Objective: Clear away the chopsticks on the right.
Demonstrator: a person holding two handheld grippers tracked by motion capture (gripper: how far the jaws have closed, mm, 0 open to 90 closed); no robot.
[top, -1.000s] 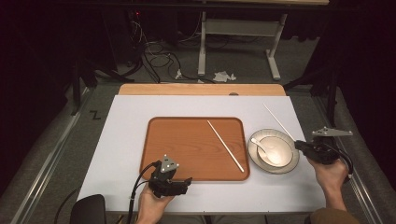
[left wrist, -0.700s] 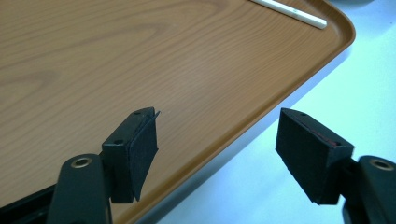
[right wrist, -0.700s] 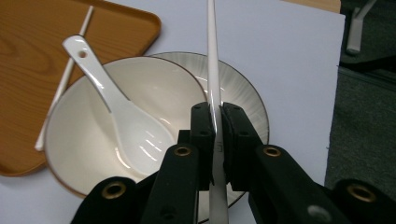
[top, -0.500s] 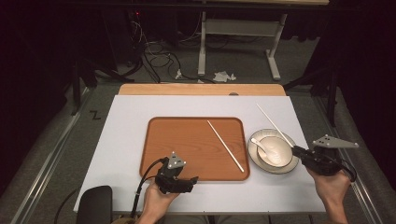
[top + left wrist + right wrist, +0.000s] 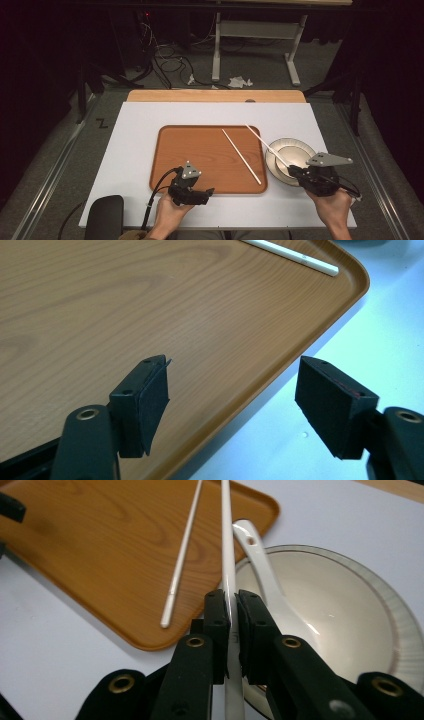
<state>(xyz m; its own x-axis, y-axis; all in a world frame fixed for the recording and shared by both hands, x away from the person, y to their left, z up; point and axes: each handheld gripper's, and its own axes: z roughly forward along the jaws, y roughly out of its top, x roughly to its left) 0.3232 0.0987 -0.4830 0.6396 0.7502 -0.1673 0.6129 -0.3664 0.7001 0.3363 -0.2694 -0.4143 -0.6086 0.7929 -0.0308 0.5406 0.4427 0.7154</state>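
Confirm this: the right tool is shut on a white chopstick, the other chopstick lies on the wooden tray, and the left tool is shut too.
Wrong on the last point: the left tool is open, holding nothing, as the left gripper view shows. The rest stands.

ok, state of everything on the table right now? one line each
held chopstick: clamped in the right gripper, raised over the bowl
loose chopstick: lying flat on the tray
tray: flat on the white table
bowl: upright beside the tray
spoon: resting in the bowl
left gripper: open, empty, at the tray's near edge
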